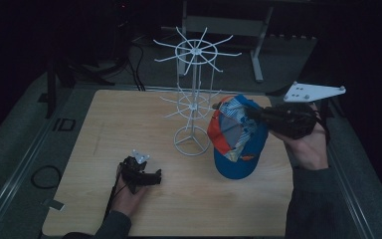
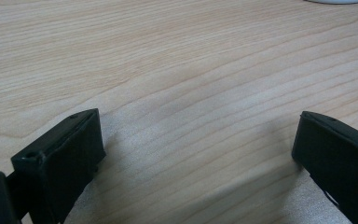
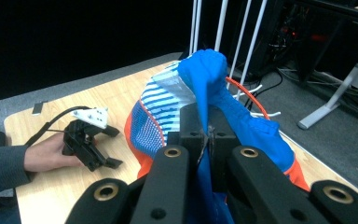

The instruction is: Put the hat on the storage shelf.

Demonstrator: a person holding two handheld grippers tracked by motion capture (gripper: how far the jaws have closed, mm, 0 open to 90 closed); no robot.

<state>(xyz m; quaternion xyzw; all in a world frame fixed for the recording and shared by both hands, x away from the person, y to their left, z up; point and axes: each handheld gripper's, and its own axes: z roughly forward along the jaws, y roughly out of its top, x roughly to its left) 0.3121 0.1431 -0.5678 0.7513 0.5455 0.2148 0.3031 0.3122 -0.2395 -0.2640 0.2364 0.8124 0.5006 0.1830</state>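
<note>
The right tongs clench the blue fabric of a baseball cap, holding it raised near the table's right edge, beside the white wire rack. The left tongs rest released near the front edge. Seemingly bound for a hook, the cap is lifted but not hung. The wooden table sits in a dark room.
</note>
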